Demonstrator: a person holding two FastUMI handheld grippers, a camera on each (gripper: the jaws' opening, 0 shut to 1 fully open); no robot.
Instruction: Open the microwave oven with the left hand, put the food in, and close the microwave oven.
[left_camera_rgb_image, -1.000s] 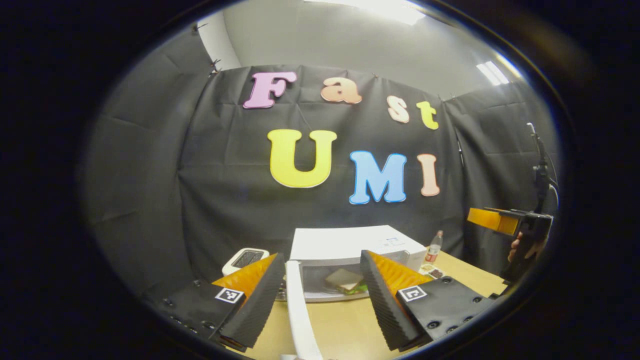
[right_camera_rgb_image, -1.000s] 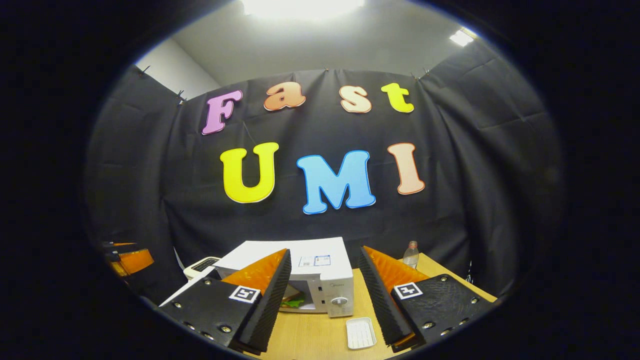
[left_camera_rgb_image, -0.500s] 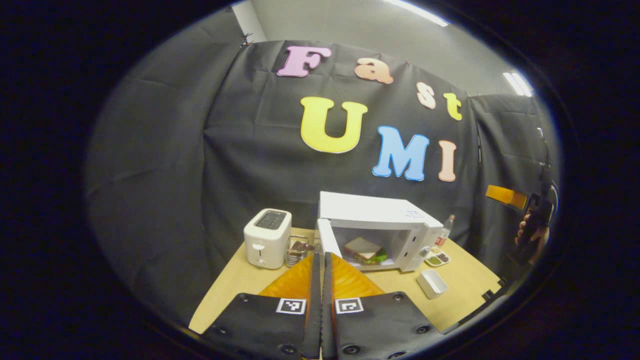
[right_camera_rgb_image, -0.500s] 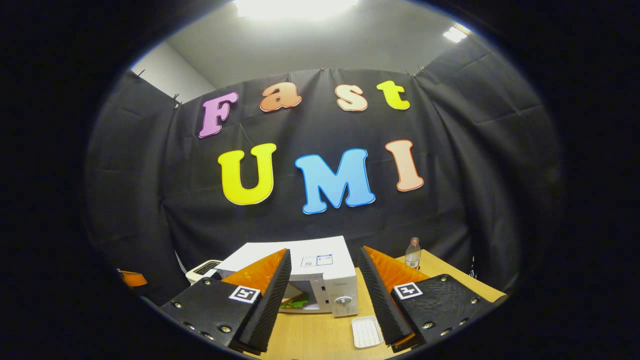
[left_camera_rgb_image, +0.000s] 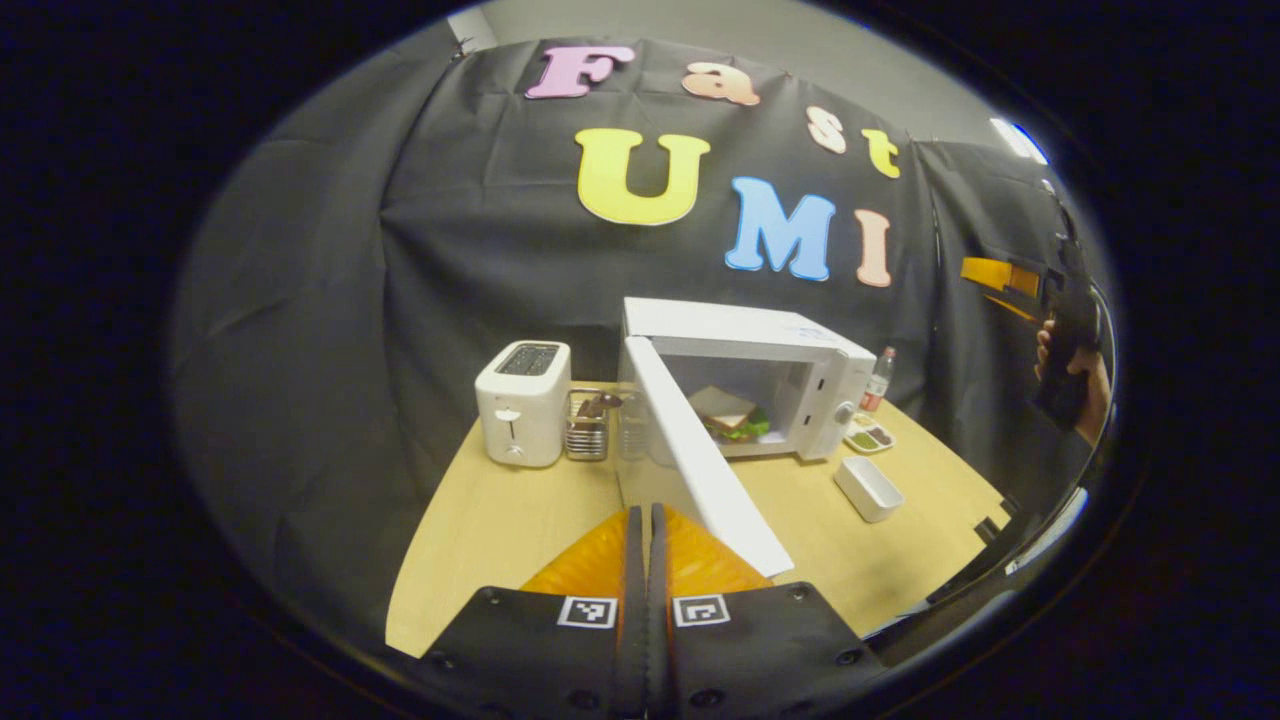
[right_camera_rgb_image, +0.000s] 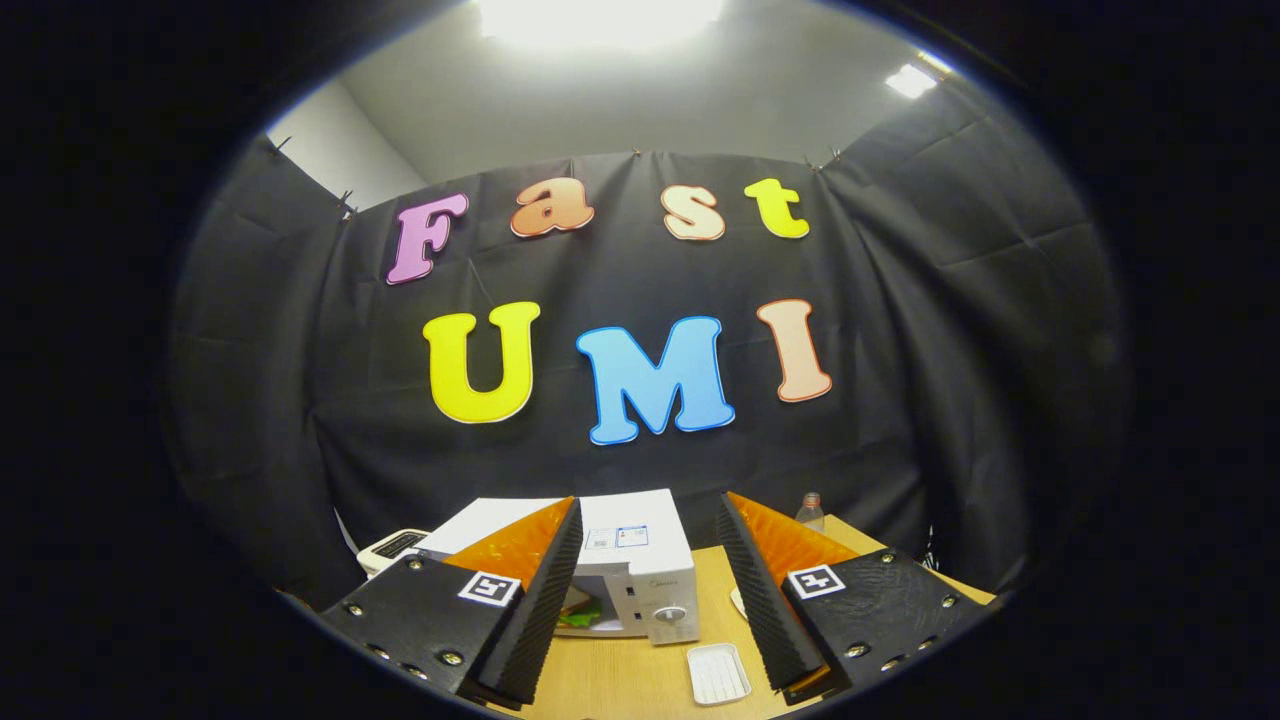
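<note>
In the left gripper view, the left gripper (left_camera_rgb_image: 645, 560) is clenched on nothing, its two fingers pressed flat together low over the near edge of the light wooden table (left_camera_rgb_image: 480, 530). The white box-shaped microwave oven (left_camera_rgb_image: 745, 375) stands toward the table's far edge, straight ahead and slightly right. Its white door (left_camera_rgb_image: 705, 465) swings out toward this gripper, free edge just right of the fingertips, so a push rightward should close it. The sandwich with green lettuce (left_camera_rgb_image: 732, 414) lies inside. A white toaster (left_camera_rgb_image: 522, 402) and wire rack (left_camera_rgb_image: 588, 428) sit left of the door, a small white tray (left_camera_rgb_image: 868, 487) right; none blocks the swing.

In the right gripper view, the right gripper (right_camera_rgb_image: 645, 590) is released, empty, farther from the door.
</note>
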